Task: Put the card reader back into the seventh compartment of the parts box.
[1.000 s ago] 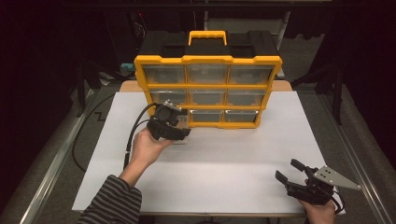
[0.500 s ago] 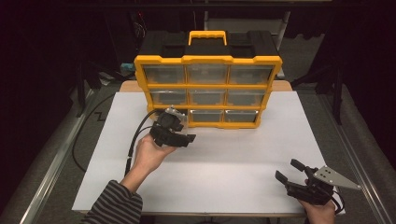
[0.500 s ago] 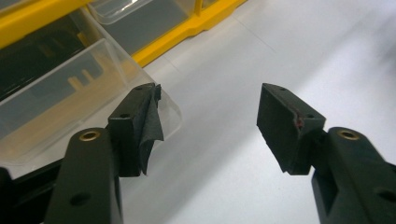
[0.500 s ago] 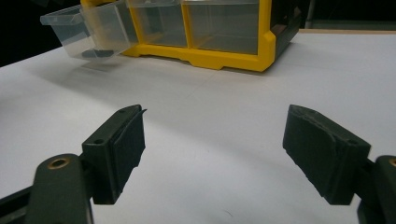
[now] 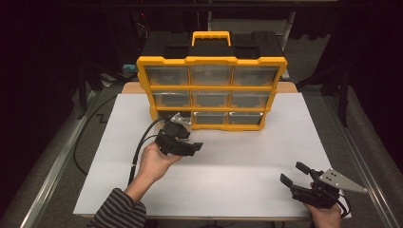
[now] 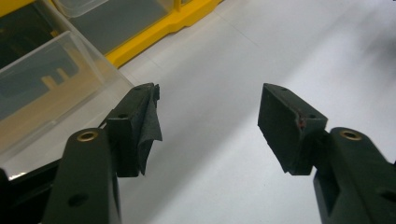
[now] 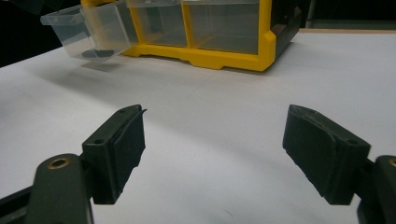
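No readable text, labels, brands or numbers anywhere. Yellow drawer organizer (image 5: 211, 80): frame, handle and clear drawer fronts are all unmarked. White tabletop (image 5: 237, 156): blank. Gripper jaws carry no markings in either gripper view.

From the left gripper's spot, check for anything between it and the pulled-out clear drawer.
Nothing visible stands between them. The left gripper is open just in front of the pulled-out drawer at the organizer's bottom left, with bare white tabletop around.

Left gripper (image 5: 183, 142) and right gripper (image 5: 304, 183): jaws spread wide.
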